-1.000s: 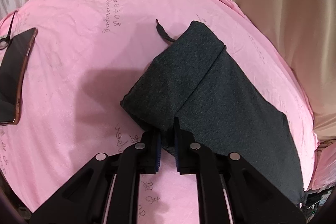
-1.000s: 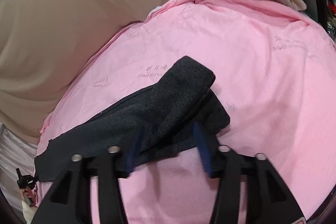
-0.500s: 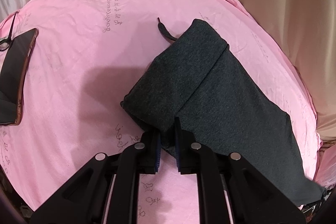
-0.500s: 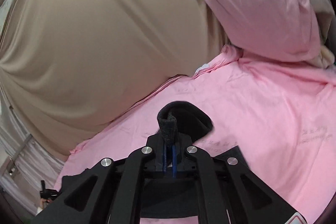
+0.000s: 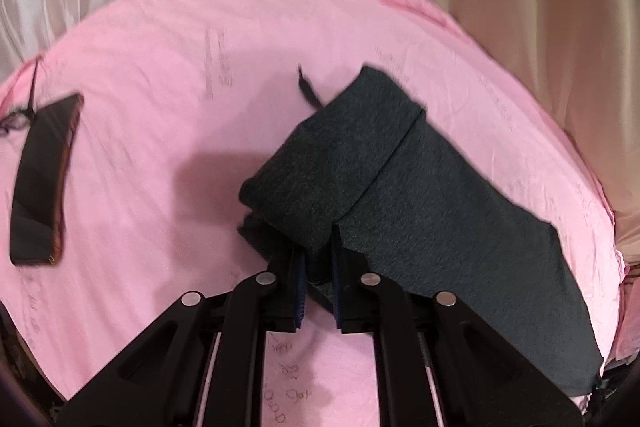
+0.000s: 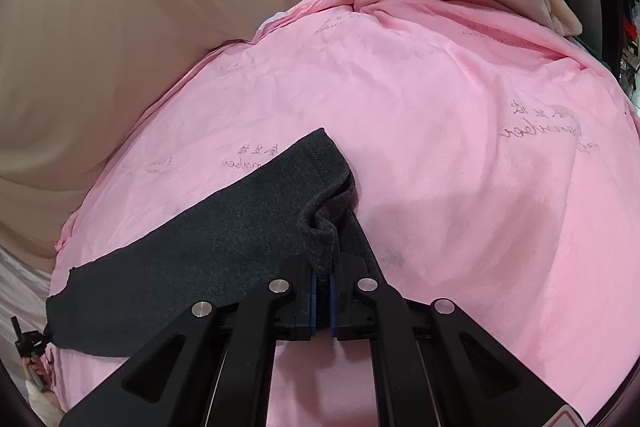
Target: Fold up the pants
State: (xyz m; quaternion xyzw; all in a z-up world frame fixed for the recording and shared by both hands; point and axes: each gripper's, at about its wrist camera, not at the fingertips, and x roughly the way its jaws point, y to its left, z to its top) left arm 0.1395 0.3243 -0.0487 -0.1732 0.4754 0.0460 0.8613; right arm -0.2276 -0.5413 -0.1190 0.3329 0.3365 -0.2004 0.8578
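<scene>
Now | pants [image 5: 420, 195]: dark grey, folded | left gripper [image 5: 318, 247], right gripper [image 6: 323, 267]: each pinching pants

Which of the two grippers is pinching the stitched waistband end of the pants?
The right gripper: it is shut on the bunched, ribbed end of the pants. The left gripper grips a plain folded edge.

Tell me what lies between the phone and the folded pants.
In the left wrist view, only bare pink sheet, with faint printed script, separates the phone from the pants.
</scene>
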